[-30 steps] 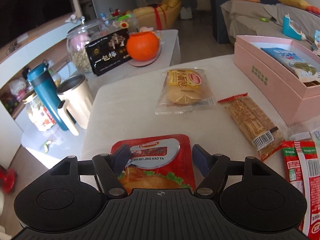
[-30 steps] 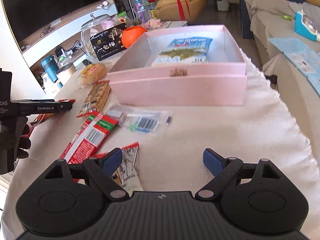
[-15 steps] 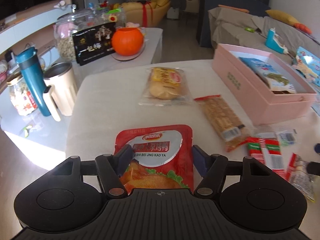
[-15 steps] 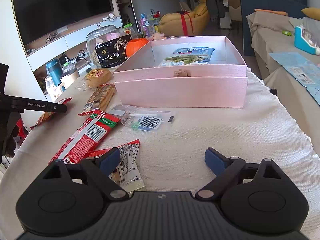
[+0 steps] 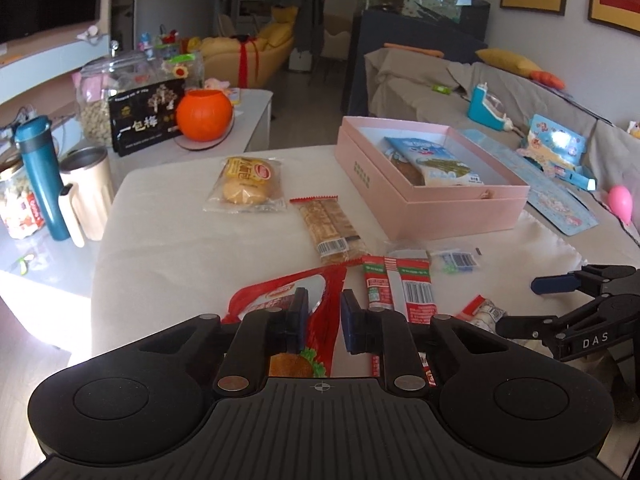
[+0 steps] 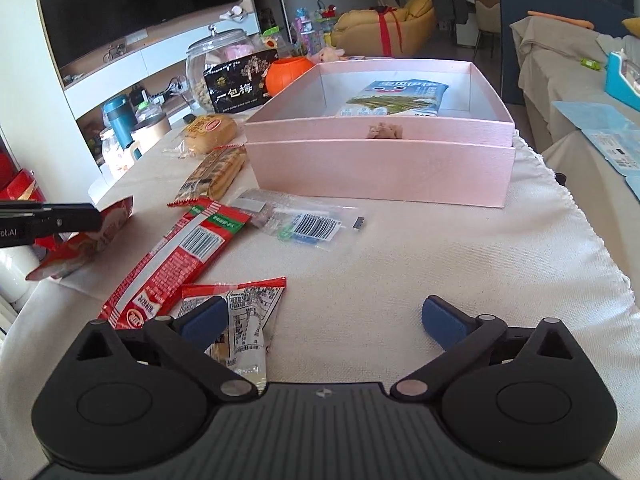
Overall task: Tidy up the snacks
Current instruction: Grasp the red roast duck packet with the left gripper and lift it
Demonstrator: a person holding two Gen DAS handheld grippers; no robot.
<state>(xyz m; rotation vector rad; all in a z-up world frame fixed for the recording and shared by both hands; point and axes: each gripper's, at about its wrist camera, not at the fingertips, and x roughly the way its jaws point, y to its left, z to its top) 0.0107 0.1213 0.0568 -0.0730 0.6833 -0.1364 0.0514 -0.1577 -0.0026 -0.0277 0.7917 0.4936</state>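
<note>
My left gripper (image 5: 323,322) is shut on a red roast-duck snack pouch (image 5: 280,296) and holds it lifted and crumpled above the table's near left; the pouch shows in the right wrist view (image 6: 86,236) too. My right gripper (image 6: 326,322) is open and empty, low over the cloth, with a small red-and-white snack packet (image 6: 244,320) by its left finger. The pink box (image 5: 432,200) holds a blue snack bag (image 5: 434,162). A bread pack (image 5: 248,186), a cracker pack (image 5: 330,230) and a long red sausage pack (image 5: 400,284) lie on the table.
A clear barcode packet (image 6: 308,224) lies in front of the box. A side table at the left carries an orange pumpkin pot (image 5: 204,114), a black box (image 5: 146,120), a glass jar (image 5: 96,100), a teal bottle (image 5: 42,176) and a beige mug (image 5: 86,196). A sofa (image 5: 520,96) stands behind.
My left gripper has closed on the red pouch and lifted it, swinging right toward the box. My right gripper has stayed open and drawn slightly nearer the table.
</note>
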